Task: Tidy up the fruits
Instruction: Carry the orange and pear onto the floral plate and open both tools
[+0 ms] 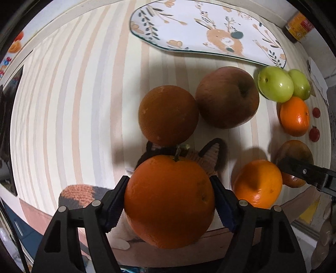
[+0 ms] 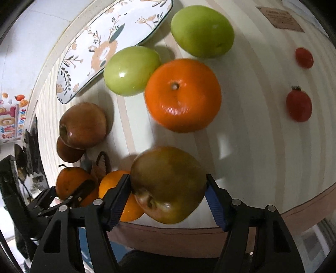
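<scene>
Item one: our left gripper (image 1: 169, 190) clamps a stemmed orange (image 1: 169, 201), lower centre. Item two: our right gripper (image 2: 168, 194) clamps a brownish-green apple (image 2: 168, 184), lower centre; floral plate (image 2: 100, 48) upper left.

A round table (image 1: 69, 100) with a cloth of pale peach, grey and cream stripes fills most of both views. A knitted toy (image 1: 212, 155) in brown and black yarn lies on it near the close edge, and an orange-and-grey knitted piece (image 1: 79, 193) sits beside that edge. A small jar (image 1: 298, 27) with a yellow and red label stands at the far right. A brown card (image 2: 280, 17) with print lies flat on the cloth. Colourful stickers (image 2: 11, 117) show on the wall at left.
</scene>
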`<action>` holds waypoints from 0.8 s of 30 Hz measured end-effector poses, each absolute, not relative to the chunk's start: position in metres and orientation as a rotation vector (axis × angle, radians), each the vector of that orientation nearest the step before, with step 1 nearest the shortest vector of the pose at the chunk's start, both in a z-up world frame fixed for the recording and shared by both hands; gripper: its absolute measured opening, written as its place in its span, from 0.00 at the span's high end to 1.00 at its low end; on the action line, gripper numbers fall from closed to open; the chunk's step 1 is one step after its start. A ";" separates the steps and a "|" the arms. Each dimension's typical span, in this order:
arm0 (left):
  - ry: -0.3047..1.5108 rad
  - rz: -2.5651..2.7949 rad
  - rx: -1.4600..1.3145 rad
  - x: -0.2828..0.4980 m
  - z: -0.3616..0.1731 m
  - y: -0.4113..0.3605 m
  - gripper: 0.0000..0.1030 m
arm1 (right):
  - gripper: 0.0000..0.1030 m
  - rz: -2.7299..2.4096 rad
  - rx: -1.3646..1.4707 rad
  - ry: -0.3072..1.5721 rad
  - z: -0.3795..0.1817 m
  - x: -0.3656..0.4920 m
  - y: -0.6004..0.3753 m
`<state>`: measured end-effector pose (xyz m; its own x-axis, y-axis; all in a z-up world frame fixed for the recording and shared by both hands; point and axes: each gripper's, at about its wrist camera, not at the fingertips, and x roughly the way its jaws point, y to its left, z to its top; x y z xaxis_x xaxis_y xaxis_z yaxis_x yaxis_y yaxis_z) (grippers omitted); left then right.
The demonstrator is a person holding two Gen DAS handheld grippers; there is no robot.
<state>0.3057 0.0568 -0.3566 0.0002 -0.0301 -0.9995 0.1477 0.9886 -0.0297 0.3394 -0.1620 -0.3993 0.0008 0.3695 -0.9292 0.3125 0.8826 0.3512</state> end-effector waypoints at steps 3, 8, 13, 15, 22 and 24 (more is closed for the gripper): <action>1.560 -0.131 0.059 0.298 -0.345 0.063 0.29 | 0.32 0.036 0.497 1.587 -0.396 0.339 -0.158; 1.510 -0.162 -0.012 0.306 -0.305 0.071 0.29 | 0.32 0.071 0.515 1.538 -0.373 0.338 -0.161; 1.410 -0.212 -0.066 0.329 -0.248 0.064 0.29 | 0.32 0.114 0.528 1.447 -0.329 0.360 -0.161; 1.386 -0.229 -0.083 0.357 -0.234 0.041 0.29 | 0.32 0.132 0.527 1.415 -0.312 0.374 -0.171; 1.373 -0.185 -0.100 0.455 -0.253 0.018 0.29 | 0.32 0.119 0.466 1.369 -0.296 0.466 -0.184; 1.405 -0.171 -0.100 0.480 -0.270 0.017 0.29 | 0.32 0.115 0.431 1.386 -0.307 0.492 -0.179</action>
